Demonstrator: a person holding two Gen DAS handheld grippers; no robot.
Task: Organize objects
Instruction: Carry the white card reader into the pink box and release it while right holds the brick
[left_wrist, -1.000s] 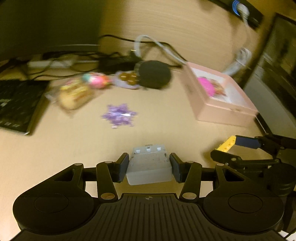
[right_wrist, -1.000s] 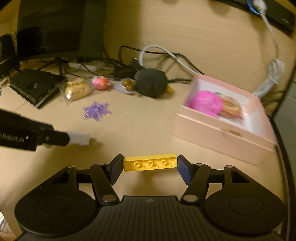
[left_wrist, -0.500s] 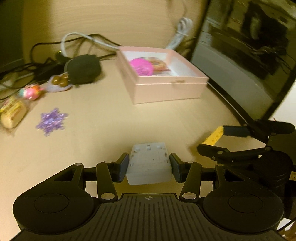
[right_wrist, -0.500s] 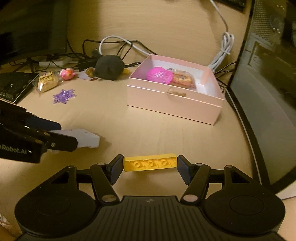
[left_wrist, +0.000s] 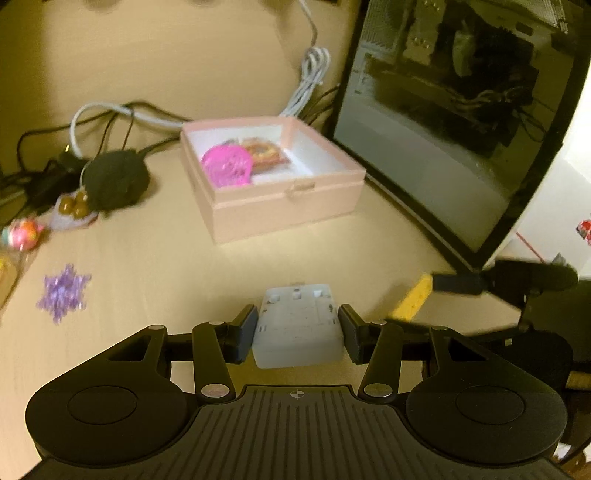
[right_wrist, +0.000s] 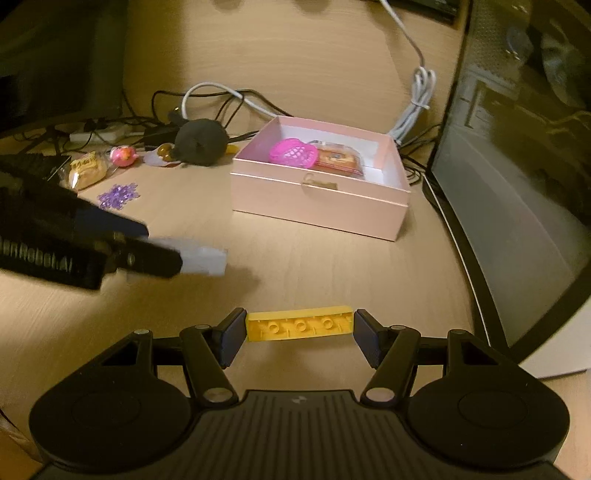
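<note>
left gripper (left_wrist: 297, 328) is clamping grey block (left_wrist: 297, 325) above bench (left_wrist: 155, 280) | right gripper (right_wrist: 299, 328) is clamping yellow brick (right_wrist: 299, 326) | pink box (right_wrist: 317, 195) is sitting open just beyond both

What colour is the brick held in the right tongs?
Yellow plastic brick, clearest in the right wrist view.

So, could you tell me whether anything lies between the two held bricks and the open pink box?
Nothing visible does. The desk between the yellow brick in the right gripper and the pink box is bare, and likewise ahead of the white brick in the left gripper.
</note>
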